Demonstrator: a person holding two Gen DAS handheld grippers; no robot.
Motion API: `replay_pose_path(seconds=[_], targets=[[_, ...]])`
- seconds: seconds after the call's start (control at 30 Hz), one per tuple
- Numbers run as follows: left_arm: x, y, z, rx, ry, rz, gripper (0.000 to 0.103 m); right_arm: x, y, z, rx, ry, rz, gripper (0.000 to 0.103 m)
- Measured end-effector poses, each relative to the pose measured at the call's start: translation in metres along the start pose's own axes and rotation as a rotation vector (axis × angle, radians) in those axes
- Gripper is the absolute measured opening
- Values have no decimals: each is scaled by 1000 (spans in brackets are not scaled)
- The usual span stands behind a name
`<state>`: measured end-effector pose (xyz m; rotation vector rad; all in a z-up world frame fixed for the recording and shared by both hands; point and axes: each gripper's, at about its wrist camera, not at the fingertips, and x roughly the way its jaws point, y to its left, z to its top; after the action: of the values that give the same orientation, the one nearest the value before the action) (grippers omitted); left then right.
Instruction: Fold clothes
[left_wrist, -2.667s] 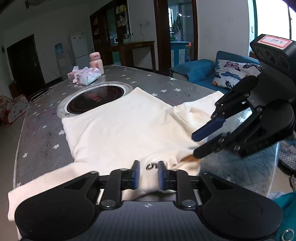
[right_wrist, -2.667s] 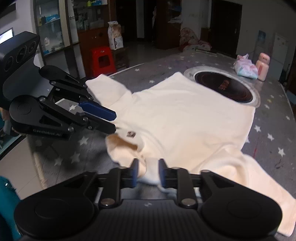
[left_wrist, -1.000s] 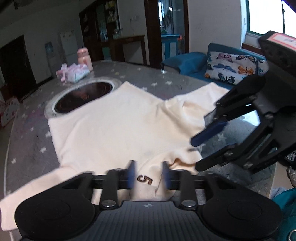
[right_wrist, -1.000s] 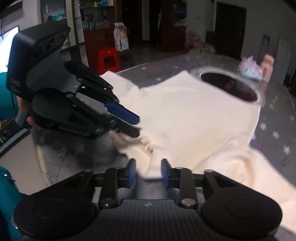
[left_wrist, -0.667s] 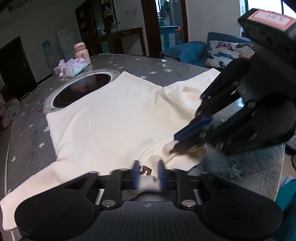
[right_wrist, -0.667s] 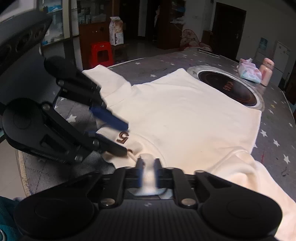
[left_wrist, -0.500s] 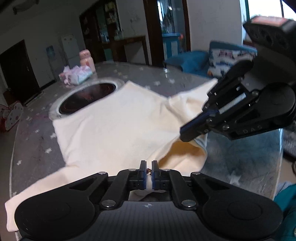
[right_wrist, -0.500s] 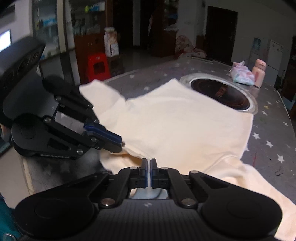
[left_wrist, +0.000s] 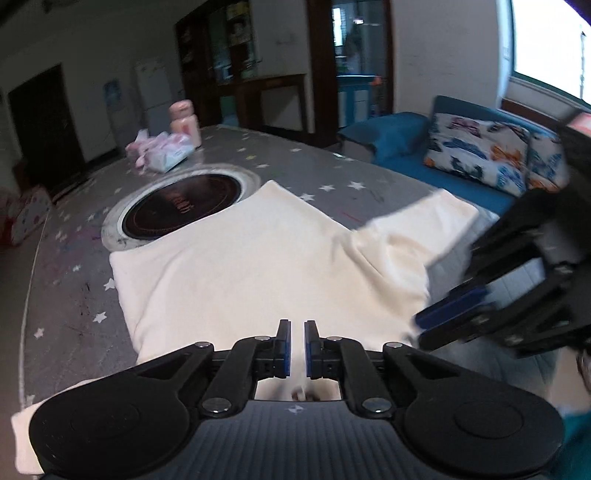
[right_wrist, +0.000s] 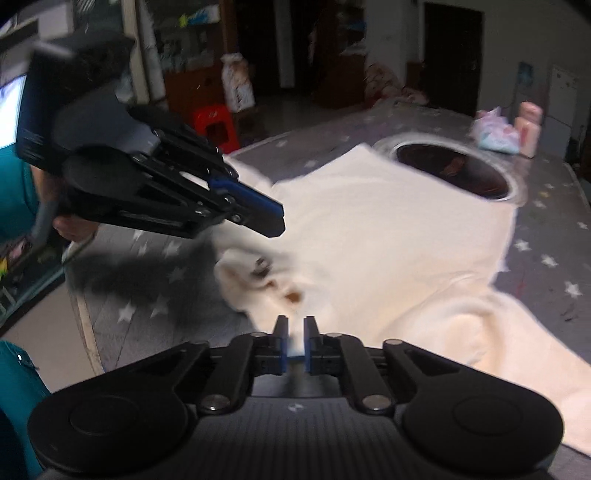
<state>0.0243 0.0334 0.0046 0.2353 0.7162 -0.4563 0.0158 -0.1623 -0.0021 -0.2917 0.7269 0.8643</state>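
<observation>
Grey star-printed tabletop (left_wrist: 66, 295) spread with cream sweatshirt (left_wrist: 240, 266), left gripper (left_wrist: 297, 343) and right gripper (right_wrist: 295, 341) angled downward side by side, jaws easing apart, collar-edge fabric still pinched between each.

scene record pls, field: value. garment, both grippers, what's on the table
garment: cream sweatshirt, spread flat on the table, collar end nearest the grippers
left gripper: closed on the sweatshirt's near edge, jaws opening slightly
right gripper: closed on the near edge beside the collar, jaws opening slightly
table: grey cover with white stars
built-in hob: round, dark, just beyond the sweatshirt's hem
far end: pink bottle, tissue pack
fold: not yet made
</observation>
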Motion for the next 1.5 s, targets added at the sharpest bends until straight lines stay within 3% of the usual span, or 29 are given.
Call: replay_pose_path(seconds=[0.23,0.47,0.6,0.73,0.77,0.83,1.03,1.27,1.4,1.5], targets=[[43,-20,11,-67,27,-53,8,-25,-71,-19,170,8,-290,17],[57,-54,6,-5,51,-103,8,-40,-140,-53,320,62,-576,35],[60,-64,4,27,62,-104,9,-42,-164,-69,422,68,-605,35],[61,-65,4,28,64,-105,11,-44,-175,-82,493,48,-561,34],[62,-64,5,28,65,-105,11,-45,-176,-82,501,41,-547,30],[62,-65,6,30,67,-103,11,-46,-178,-83,518,26,-518,9],[62,-68,5,55,65,-104,14,-66,-183,-65,445,-26,-637,8],[62,-69,6,59,70,-108,17,-46,-201,-84,518,19,-610,11],[58,-67,9,57,60,-107,17,-60,-201,-90,560,-21,-601,26],[55,-67,15,51,36,-103,24,-68,-196,-95,577,-27,-583,26]])
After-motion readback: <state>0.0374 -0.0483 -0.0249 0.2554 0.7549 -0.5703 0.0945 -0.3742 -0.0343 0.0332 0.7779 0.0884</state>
